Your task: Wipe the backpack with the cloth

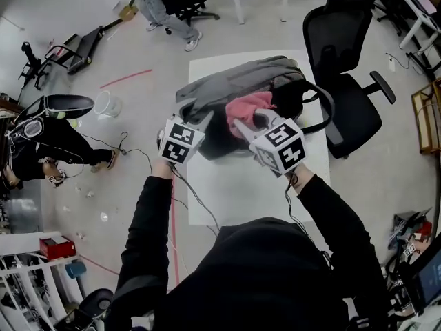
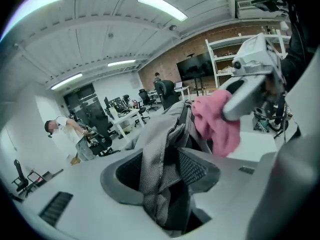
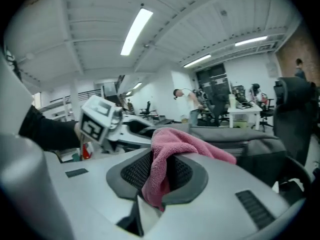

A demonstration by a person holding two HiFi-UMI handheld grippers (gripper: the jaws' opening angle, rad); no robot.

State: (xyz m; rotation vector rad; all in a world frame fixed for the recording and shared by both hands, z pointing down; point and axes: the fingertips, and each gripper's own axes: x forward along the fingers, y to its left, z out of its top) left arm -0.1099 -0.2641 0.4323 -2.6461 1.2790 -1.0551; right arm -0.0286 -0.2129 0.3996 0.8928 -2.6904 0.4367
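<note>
- Head view: shows grey backpack (image 1: 234, 88) slumped on white table (image 1: 207, 192), office chair (image 1: 344, 81) just beside. Puts left gripper (image 1: 204, 121) at the bag's near flap and right gripper (image 1: 240, 125) close alongside, bringing pink cloth (image 1: 247, 109) onto the bag's top.
- Left gripper view: finds jaws clamped on a bunched fold of backpack fabric, probably to anchor the bag and hold the surface taut against rubbing.
- Right gripper view: finds jaws closed on one gathered edge of the cloth, the rest draping free over the pad toward the bag. Leaves, seemingly, a loose wad ready for dragging across the fabric.
</note>
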